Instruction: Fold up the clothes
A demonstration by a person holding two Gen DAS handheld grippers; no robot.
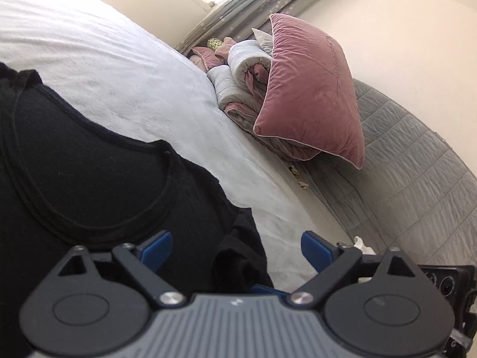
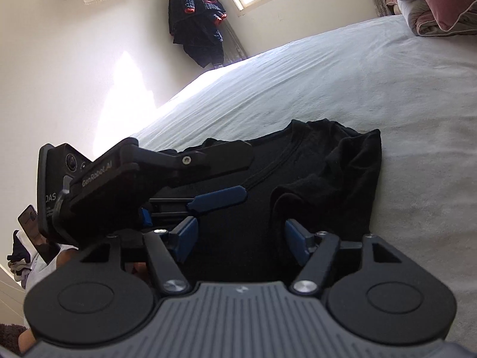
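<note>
Your right claw (image 2: 240, 240) sits spread wide just above the black shirt (image 2: 268, 185), blue pads apart with nothing pinched between them, only dark cloth lying under the gap. Just ahead and to the right, a sleeve (image 2: 331, 173) is folded in over the body of the shirt. Your left claw (image 1: 237, 249) is spread too, hovering at the shirt's edge, and in the right wrist view it reaches in from the left, blue fingers (image 2: 220, 200) low over the fabric near the neckline (image 2: 286, 155). From the left wrist, that shirt fills the near left, its collar curving across. It lies flat on the pale bed (image 2: 342, 83). Further off, a pink pillow (image 1: 313, 89) leans on rolled bedding (image 1: 241, 71), and dark clothes (image 2: 199, 21) hang in the corner.
</note>
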